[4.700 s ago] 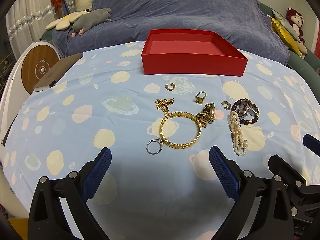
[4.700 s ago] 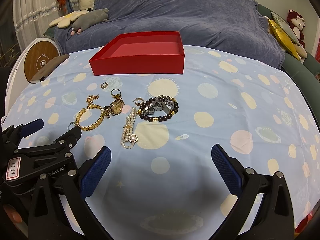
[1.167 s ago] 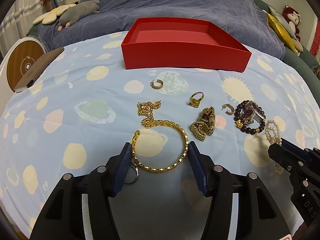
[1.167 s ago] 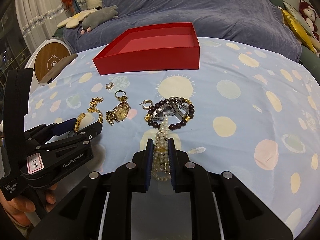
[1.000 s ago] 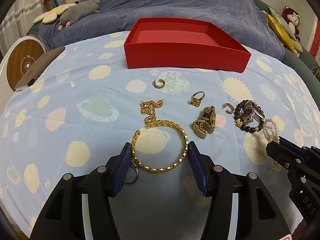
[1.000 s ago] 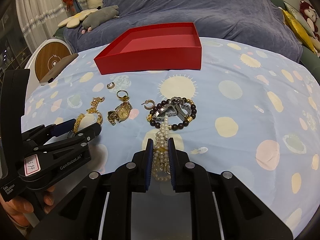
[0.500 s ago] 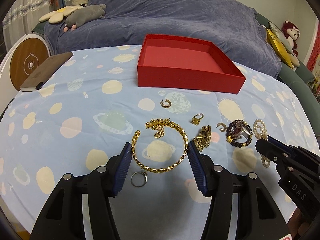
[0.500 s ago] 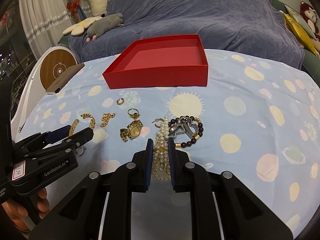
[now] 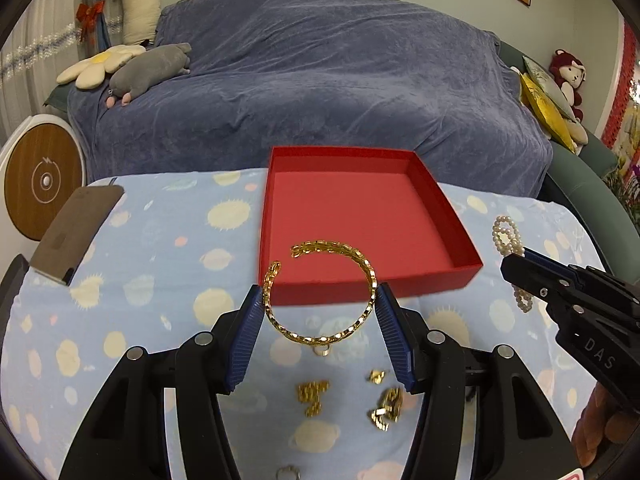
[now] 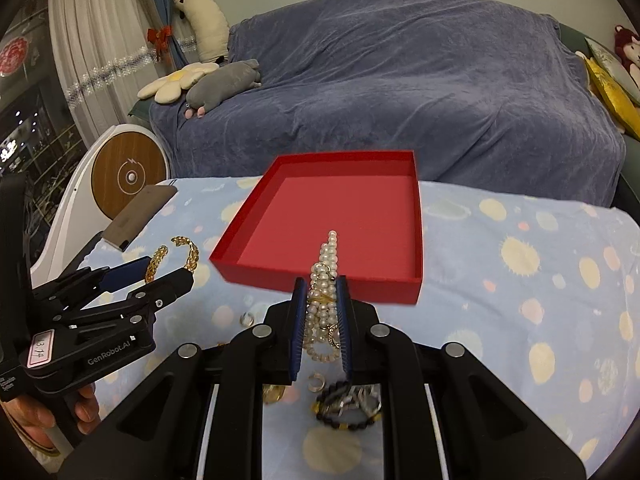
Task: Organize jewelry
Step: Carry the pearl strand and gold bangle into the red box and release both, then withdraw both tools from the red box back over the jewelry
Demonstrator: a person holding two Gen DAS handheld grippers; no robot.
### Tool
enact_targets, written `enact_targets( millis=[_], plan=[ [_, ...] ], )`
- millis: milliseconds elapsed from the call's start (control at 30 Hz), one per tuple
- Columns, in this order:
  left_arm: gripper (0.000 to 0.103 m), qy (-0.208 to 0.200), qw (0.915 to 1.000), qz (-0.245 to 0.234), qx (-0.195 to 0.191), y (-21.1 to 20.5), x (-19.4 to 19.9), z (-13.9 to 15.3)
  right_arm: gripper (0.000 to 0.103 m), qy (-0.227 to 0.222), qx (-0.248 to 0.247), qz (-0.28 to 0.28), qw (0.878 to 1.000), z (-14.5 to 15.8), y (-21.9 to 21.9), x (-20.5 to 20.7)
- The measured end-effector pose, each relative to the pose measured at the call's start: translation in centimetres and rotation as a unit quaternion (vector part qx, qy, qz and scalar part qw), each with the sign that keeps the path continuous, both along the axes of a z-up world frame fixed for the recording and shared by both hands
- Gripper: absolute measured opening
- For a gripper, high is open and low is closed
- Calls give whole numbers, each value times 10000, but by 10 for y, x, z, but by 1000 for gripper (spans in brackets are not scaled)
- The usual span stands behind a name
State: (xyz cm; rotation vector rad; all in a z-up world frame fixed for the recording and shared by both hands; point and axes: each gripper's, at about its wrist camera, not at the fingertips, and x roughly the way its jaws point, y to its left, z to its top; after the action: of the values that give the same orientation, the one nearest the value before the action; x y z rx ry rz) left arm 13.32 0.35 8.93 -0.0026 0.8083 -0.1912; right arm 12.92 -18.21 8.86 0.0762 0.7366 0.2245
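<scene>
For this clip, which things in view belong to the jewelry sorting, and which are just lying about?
Part of the job:
- gold bangle, held in the left tool
- pearl bracelet, held in the right tool
- red box
- dark bead bracelet, gold chain, small rings on the table

Lying about:
- grey plush toy
- flower cushion
- brown pad

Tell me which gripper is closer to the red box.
Right, narrowly. The right gripper holds the pearl bracelet over the red box front wall; the left gripper, with the gold bangle, sits just short of it.
</scene>
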Motion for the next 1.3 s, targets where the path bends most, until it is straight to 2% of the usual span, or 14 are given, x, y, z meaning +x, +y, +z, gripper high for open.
enact_targets(
  millis=[167,300,467,667,833,1000,1033,1100,1200,1300],
  plan=[
    [54,-244,9996,29,146,-15,65,13,14,14,57,-103,9999,5,-1,72],
    [55,-239,9993,98,264,-25,116,4,14,94,-6,-127,9999,-5,1,124],
    [55,-1,9993,126,352,-34,171,-19,14,409,56,-185,9990,-25,-2,177],
    [55,401,9983,193,366,-32,210,-45,14,742,-42,-248,9969,-47,-7,218],
    [55,437,9974,231,523,-36,225,-57,15,935,-61,-374,9949,-61,-14,231],
    [56,505,9970,250,527,-36,233,-65,16,883,-146,-432,9951,-63,-17,232],
    [58,474,9971,251,546,-36,232,-64,17,871,-139,-436,9951,-62,-18,230],
    [73,341,9968,318,653,-36,229,-60,19,807,-106,-451,9957,-58,-21,226],
    [82,208,9977,295,568,-32,218,-49,30,735,41,-429,9964,-50,-28,207],
    [82,145,9988,254,383,-22,201,-33,30,595,22,-337,9977,-36,-31,175]
  ],
)
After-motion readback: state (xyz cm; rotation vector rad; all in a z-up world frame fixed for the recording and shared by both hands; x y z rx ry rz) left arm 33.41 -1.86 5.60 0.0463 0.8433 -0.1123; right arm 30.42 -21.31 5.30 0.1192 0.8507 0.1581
